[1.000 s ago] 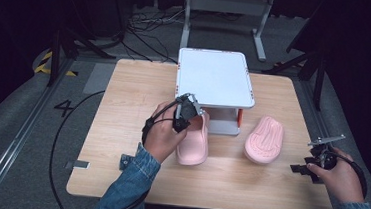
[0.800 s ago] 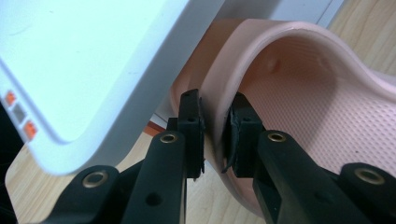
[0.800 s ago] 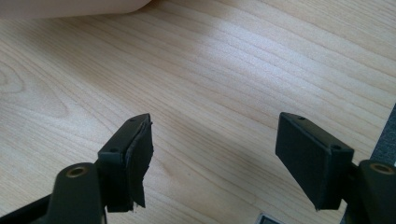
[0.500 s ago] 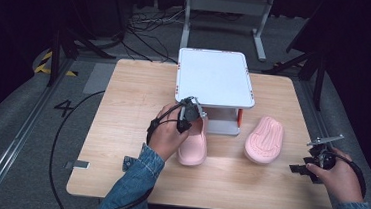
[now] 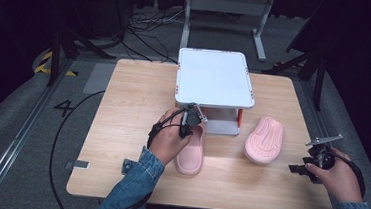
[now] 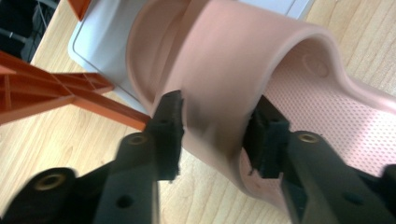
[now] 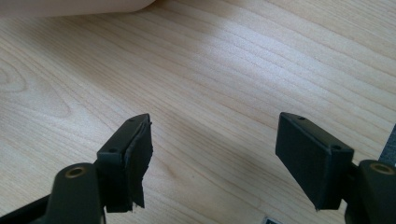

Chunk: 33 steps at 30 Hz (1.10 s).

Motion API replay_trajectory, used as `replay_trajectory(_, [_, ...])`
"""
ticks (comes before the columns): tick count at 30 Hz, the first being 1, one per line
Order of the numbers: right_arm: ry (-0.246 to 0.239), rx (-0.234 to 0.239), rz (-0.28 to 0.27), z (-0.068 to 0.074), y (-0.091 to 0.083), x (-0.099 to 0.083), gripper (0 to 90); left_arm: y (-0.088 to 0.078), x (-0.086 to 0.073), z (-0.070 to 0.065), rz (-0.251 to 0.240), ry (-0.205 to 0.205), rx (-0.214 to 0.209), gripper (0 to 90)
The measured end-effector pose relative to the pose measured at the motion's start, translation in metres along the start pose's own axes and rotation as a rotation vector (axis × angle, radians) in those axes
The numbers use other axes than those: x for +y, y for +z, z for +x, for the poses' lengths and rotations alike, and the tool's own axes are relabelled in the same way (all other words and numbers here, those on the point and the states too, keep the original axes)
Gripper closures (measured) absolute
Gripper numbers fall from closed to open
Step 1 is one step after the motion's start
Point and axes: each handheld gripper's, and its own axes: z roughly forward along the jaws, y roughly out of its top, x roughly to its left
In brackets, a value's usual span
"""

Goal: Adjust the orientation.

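A pink slipper [image 5: 192, 154] lies sole down on the wooden table [image 5: 123, 109], its toe at the front of a white two-level rack [image 5: 214, 77]. My left gripper [image 5: 192, 119] is shut on the slipper's upper band; in the left gripper view the band [image 6: 233, 60] is pinched between the black pads [image 6: 169, 126], and the toe reaches over the rack's white lower shelf [image 6: 100, 42]. The second pink slipper [image 5: 264, 139] lies sole up to the right of the rack. My right gripper [image 5: 314, 162] is held open near the table's right edge, over bare wood [image 7: 215, 140].
The rack has orange legs [image 6: 60, 93] and stands at the middle back of the table. A black cable [image 5: 64, 125] trails off the left side of the table. Bare wood lies to the left and along the front edge.
My left gripper has shifted a little to the right with the slipper, which now lies straighter with its toe toward the rack. The right gripper has stayed put.
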Motion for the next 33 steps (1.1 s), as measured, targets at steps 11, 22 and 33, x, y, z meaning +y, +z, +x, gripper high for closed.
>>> replay_trajectory(11, [-0.005,-0.002,0.003,0.0,0.0,0.0,28.0,-0.025,-0.008,0.001,-0.044,-0.128,-0.051,35.6])
replay_trajectory(22, [-0.009,-0.007,0.0,0.001,-0.002,0.002,28.0,-0.06,-0.038,-0.023,-0.01,-0.185,-0.301,43.5])
replay_trajectory(33, [-0.012,-0.002,-0.003,0.003,-0.001,0.005,28.0,-0.042,-0.047,-0.058,0.116,-0.143,-0.455,51.0])
